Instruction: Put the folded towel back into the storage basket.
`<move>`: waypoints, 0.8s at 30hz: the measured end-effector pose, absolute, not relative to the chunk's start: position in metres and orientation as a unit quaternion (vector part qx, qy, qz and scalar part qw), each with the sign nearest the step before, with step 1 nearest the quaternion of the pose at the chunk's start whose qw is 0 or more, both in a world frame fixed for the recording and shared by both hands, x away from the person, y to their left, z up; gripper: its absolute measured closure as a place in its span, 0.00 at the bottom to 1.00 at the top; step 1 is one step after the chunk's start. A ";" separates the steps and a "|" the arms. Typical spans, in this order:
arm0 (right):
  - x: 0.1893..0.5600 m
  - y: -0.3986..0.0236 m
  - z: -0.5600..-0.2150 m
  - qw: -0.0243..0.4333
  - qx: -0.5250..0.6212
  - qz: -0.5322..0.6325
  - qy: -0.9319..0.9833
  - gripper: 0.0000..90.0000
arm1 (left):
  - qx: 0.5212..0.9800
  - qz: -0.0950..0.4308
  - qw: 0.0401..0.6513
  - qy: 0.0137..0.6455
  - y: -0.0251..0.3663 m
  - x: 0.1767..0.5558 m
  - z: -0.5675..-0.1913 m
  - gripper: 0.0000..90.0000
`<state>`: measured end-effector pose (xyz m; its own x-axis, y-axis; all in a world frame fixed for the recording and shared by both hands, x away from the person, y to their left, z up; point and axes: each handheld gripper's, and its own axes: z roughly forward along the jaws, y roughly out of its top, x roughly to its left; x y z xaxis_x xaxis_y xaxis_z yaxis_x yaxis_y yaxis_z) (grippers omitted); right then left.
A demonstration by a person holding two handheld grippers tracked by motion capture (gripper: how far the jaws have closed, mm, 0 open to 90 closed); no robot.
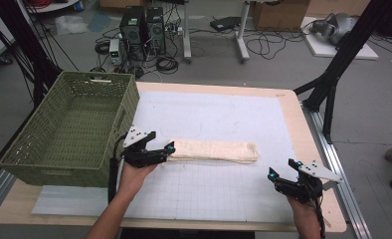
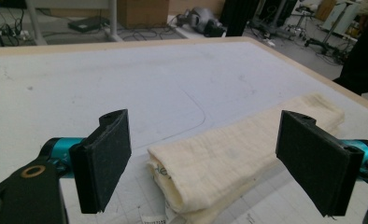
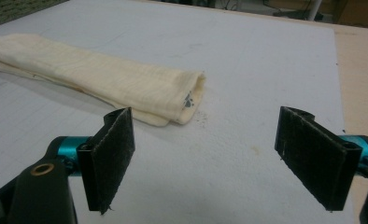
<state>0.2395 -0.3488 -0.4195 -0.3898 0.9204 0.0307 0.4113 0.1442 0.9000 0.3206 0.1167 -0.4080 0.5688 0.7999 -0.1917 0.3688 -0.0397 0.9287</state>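
Towel [image 1: 215,150], cream, folded into a long strip, lies across the middle of the white mat [image 1: 224,114] on the table; green basket [image 1: 69,129] at the table's left end. High view: left gripper [image 1: 167,151] at the towel's left end, touching or just short of it; right gripper [image 1: 281,175] apart from the right end, nearer the person.

Left gripper view: jaws spread wide, gripping nothing; towel end between them, just ahead.

Right gripper view: jaws spread, holding nothing; towel's right end ahead, beyond the left-hand jaw.
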 end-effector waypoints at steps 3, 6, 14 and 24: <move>0.239 -0.350 -0.420 0.282 0.476 0.450 0.701 0.21 | 0.701 0.192 0.539 0.426 0.113 0.326 -0.414 0.21; 0.239 -0.350 -0.420 0.283 0.475 0.448 0.703 0.21 | 0.704 0.191 0.530 0.433 0.112 0.329 -0.418 0.21; 0.240 -0.348 -0.420 0.281 0.473 0.449 0.704 0.21 | 0.722 0.180 0.480 0.464 0.106 0.344 -0.437 0.25; 0.241 -0.347 -0.421 0.279 0.472 0.446 0.707 0.21 | 0.744 0.156 0.429 0.488 0.103 0.354 -0.451 0.36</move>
<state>0.2412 -0.3468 -0.4210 -0.3979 0.9171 0.0262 0.4196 0.1565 0.8941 0.3538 0.1028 -0.4512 0.4759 0.8595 -0.1864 0.5925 -0.1567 0.7902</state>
